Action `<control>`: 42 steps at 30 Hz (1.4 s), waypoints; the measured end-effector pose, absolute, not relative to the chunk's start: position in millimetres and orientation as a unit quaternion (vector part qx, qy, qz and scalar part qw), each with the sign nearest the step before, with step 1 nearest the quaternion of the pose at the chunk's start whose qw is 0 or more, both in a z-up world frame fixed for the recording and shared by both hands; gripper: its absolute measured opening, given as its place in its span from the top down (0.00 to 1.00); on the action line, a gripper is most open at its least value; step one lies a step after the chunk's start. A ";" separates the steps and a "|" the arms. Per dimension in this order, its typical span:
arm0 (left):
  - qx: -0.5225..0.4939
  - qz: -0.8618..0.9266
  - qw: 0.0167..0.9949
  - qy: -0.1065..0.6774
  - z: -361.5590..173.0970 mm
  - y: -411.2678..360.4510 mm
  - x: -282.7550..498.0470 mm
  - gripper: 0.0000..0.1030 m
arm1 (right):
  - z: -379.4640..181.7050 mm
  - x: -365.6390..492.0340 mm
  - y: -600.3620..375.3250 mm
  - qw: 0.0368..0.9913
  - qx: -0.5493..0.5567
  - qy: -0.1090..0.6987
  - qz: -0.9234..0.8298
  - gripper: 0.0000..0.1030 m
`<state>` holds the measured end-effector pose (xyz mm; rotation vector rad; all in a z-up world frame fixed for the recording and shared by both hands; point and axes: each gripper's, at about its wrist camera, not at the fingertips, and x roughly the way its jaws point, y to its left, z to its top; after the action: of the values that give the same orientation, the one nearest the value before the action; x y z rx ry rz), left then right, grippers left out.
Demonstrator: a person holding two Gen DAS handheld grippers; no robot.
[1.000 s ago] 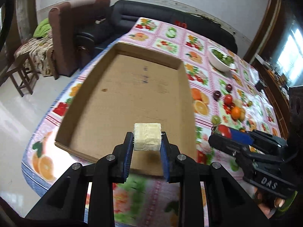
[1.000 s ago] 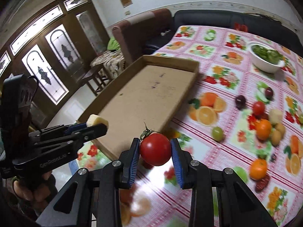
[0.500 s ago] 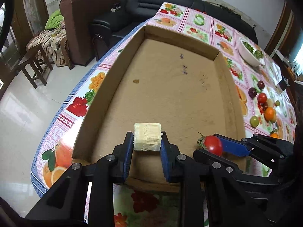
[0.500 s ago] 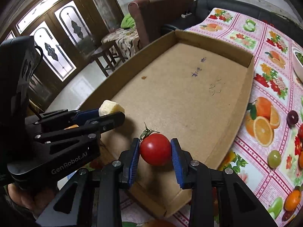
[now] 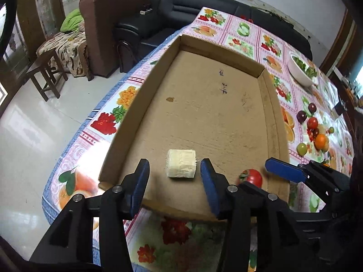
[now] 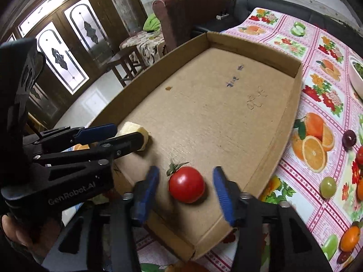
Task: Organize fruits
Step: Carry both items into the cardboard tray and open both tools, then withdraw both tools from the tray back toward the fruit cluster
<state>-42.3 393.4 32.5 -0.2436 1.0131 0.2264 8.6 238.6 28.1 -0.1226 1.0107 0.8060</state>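
Note:
A shallow cardboard tray [image 5: 273,104] [image 6: 292,104] lies on the fruit-print tablecloth. A pale yellow cut fruit chunk [image 5: 181,163] [image 6: 141,133] rests on the tray floor near its front wall. My left gripper [image 5: 174,178] is open around it, jaws apart and clear of its sides. A red tomato [image 6: 186,184] [image 5: 252,178] with a green stem rests on the tray floor to the right of the chunk. My right gripper [image 6: 187,187] is open around the tomato, not touching it.
Loose fruits lie on the cloth right of the tray: plums [image 5: 301,116], a green grape [image 6: 327,187], oranges [image 5: 321,141] and tomatoes. A white bowl of greens [image 5: 300,72] stands at the back right. The table's left edge drops to the floor, with a stool [image 5: 46,72] and armchair beyond.
Both grippers have opened. The fruit chunk and the tomato, held before, now rest on the tray floor between the open jaws.

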 end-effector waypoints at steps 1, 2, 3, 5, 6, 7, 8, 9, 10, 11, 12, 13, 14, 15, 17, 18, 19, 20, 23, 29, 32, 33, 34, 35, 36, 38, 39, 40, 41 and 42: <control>-0.122 0.108 0.862 0.481 34.4 393.9 -43.6 0.56 | 30.0 7.9 236.0 0.798 -0.054 0.469 0.375 0.44; -0.128 0.107 0.862 0.478 36.7 393.9 -45.1 0.56 | 31.9 6.9 232.9 0.798 -0.051 0.468 0.375 0.44; -0.130 0.107 0.863 0.477 38.4 393.8 -45.8 0.56 | 34.0 6.2 228.8 0.800 -0.046 0.467 0.375 0.44; -0.135 0.105 0.865 0.472 43.2 390.7 -48.4 0.56 | 38.3 4.1 218.9 0.803 -0.035 0.464 0.373 0.44; -0.136 0.103 0.866 0.470 45.3 388.7 -49.2 0.56 | 41.0 2.6 210.5 0.805 -0.028 0.461 0.372 0.44; -0.138 0.099 0.868 0.467 47.7 386.0 -50.0 0.56 | 43.4 0.8 204.7 0.807 -0.021 0.458 0.373 0.45; -0.138 0.094 0.870 0.464 50.1 382.8 -51.4 0.56 | 45.9 -1.2 197.0 0.808 -0.012 0.453 0.376 0.44; -0.138 0.090 0.871 0.462 52.0 379.2 -51.7 0.56 | 47.4 -2.6 186.6 0.812 -0.003 0.452 0.370 0.44; -0.137 0.083 0.873 0.460 54.1 374.7 -51.9 0.56 | 47.8 -3.1 178.8 0.815 0.003 0.451 0.363 0.44; -0.135 0.074 0.877 0.456 56.9 368.3 -52.1 0.56 | 48.3 -3.8 170.2 0.818 0.010 0.450 0.358 0.44; -0.132 0.066 0.879 0.453 59.2 362.4 -52.2 0.56 | 48.6 -4.0 160.4 0.820 0.020 0.450 0.354 0.44; -0.130 0.061 0.881 0.451 61.0 357.9 -52.0 0.55 | 48.4 -4.7 148.6 0.822 0.030 0.450 0.348 0.44; -0.127 0.053 0.882 0.451 62.9 351.1 -51.2 0.54 | 49.2 -8.6 139.5 0.825 0.038 0.449 0.341 0.44; -0.125 0.046 0.883 0.451 63.9 346.0 -50.4 0.53 | 49.8 -9.8 127.5 0.829 0.048 0.449 0.331 0.44; -0.122 0.030 0.883 0.452 66.0 332.6 -49.3 0.53 | 53.8 -10.7 109.3 0.835 0.061 0.445 0.318 0.44; -0.119 0.022 0.884 0.452 66.7 326.1 -49.1 0.53 | 56.0 -11.9 96.8 0.841 0.066 0.441 0.307 0.44; -0.117 0.015 0.884 0.453 67.4 320.7 -50.0 0.53 | 56.7 -13.1 89.2 0.845 0.068 0.438 0.298 0.44; -0.115 0.008 0.884 0.454 68.0 314.0 -49.9 0.53 | 57.2 -14.9 78.0 0.850 0.072 0.436 0.286 0.44; -0.109 -0.013 0.882 0.458 67.9 293.9 -48.6 0.53 | 55.3 -18.3 49.2 0.858 0.084 0.436 0.259 0.44; -0.096 -0.043 0.876 0.470 64.8 262.0 -47.8 0.53 | 50.1 -23.6 1.8 0.867 0.108 0.436 0.213 0.42; -0.092 -0.059 0.874 0.473 63.7 247.3 -48.6 0.53 | 47.9 -29.0 -15.6 0.875 0.109 0.430 0.195 0.42; -0.090 -0.064 0.872 0.476 62.6 242.5 -48.5 0.53 | 46.1 -30.0 -20.0 0.876 0.108 0.429 0.192 0.42; -0.088 -0.069 0.871 0.479 61.2 237.9 -48.3 0.53 | 44.4 -31.1 -24.6 0.877 0.108 0.429 0.186 0.43; -0.085 -0.075 0.869 0.482 59.5 231.6 -48.1 0.53 | 42.5 -31.7 -29.2 0.879 0.106 0.430 0.179 0.44; -0.083 -0.080 0.868 0.484 58.0 226.4 -47.2 0.53 | 40.6 -32.9 -31.2 0.880 0.103 0.429 0.174 0.44; -0.080 -0.091 0.864 0.488 54.5 215.6 -44.9 0.53 | 37.3 -32.8 -35.7 0.882 0.099 0.429 0.166 0.44; -0.080 -0.097 0.863 0.490 53.1 210.7 -43.1 0.53 | 34.8 -31.9 -38.2 0.883 0.095 0.431 0.162 0.44; -0.081 -0.101 0.860 0.493 51.3 205.7 -40.6 0.53 | 33.4 -31.6 -39.4 0.883 0.093 0.432 0.160 0.44; -0.081 -0.103 0.859 0.496 50.1 202.7 -39.1 0.53 | 31.2 -30.3 -39.9 0.882 0.091 0.433 0.160 0.45; -0.081 -0.105 0.857 0.497 49.2 199.5 -37.4 0.53 | 29.0 -28.9 -39.1 0.882 0.087 0.434 0.161 0.45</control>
<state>-37.4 199.5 49.2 -0.1712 1.0450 -0.2214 -28.9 -39.1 29.0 0.1809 0.9043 0.3362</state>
